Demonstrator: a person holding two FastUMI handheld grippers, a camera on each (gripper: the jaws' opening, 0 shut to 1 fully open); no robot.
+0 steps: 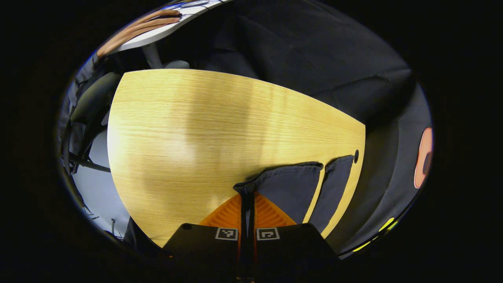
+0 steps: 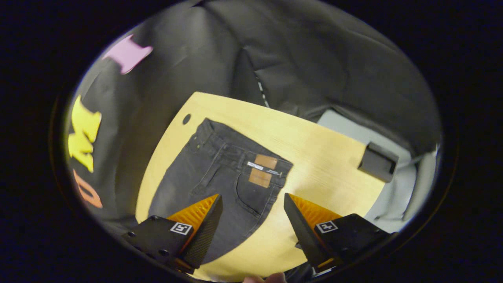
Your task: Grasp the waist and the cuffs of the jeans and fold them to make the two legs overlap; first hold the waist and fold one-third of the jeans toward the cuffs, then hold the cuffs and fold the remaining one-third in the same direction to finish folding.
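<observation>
Your left gripper [image 1: 246,196] is clenched on the corner of a dark denim cuff [image 1: 289,184], its ribbed fingers pinching the hem; the second cuff [image 1: 334,188] lies just beside it on the pale wood-grain bench [image 1: 188,137]. Your right gripper [image 2: 251,208] is released, fingers spread wide above the jeans [image 2: 220,173], which lie flat on the bench. The right gripper view gives the waist [image 2: 245,151] with two tan patches [image 2: 262,169]. Farther off, a dark block [image 2: 377,156] sits at the bench edge.
</observation>
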